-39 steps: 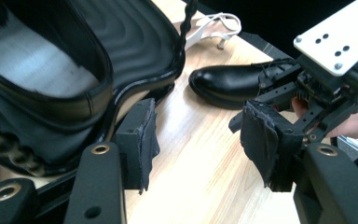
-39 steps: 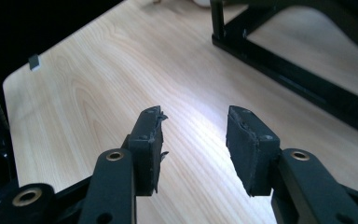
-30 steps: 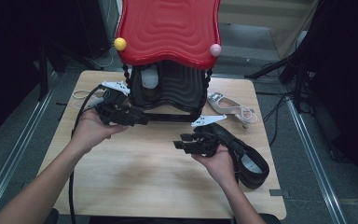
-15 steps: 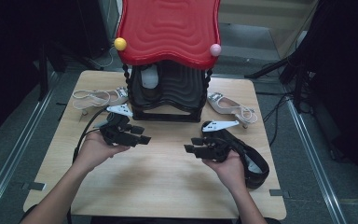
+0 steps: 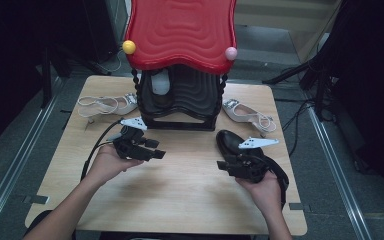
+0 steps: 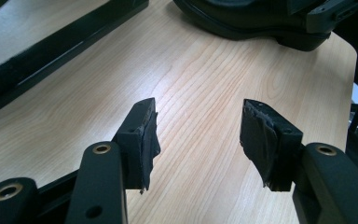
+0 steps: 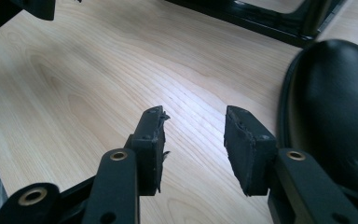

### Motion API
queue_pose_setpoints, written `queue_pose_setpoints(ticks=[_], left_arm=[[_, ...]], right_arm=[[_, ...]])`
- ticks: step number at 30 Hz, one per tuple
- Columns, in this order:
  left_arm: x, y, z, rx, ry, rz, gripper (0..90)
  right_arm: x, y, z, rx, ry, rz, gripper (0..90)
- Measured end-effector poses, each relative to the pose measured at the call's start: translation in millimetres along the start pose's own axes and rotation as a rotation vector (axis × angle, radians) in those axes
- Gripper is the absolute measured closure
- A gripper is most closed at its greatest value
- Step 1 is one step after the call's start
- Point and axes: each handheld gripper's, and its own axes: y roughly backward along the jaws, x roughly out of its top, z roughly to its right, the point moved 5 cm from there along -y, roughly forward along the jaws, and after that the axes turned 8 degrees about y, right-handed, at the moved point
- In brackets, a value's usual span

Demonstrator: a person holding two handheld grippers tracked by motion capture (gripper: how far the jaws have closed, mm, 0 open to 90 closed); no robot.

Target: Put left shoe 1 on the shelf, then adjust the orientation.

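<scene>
Right gripper hovers just beside the black shoe, jaws apart and closing on nothing, seemingly lining up a grasp. Left gripper waits apart over bare table, likewise empty.

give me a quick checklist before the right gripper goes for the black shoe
1. Right gripper empty, jaws apart over bare wood: ok.
2. Black shoe upright on the table, beside the right gripper and not between its jaws: not ok, needs lining up.
3. Left gripper open, empty and apart from the shoe: ok.
4. White sandal lies behind the shoe, whether touching: cannot tell.
5. Rack base apart from the shoe's toe: ok.
</scene>
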Motion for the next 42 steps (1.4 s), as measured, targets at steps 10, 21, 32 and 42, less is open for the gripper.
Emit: queue_pose_setpoints(ticks=[10,21,32,42], left_arm=[[3.4,-7.0,-0.6,-0.026,-0.010,0.004,46.4],[7.3,-12.9,-4.4,-0.040,-0.001,0.006,46.4],[8.4,-15.6,-5.7,-0.053,0.011,-0.007,46.4],[4.3,-14.1,-6.7,-0.057,0.024,-0.011,46.5]], right_arm=[[-12.8,19.1,10.9,-0.040,-0.040,0.008,59.6],[-35.3,55.9,28.4,-0.117,-0.096,0.012,62.0],[-58.1,72.6,40.6,-0.179,-0.153,-0.025,61.1],[-49.5,42.9,45.2,-0.181,-0.134,-0.099,61.4]])
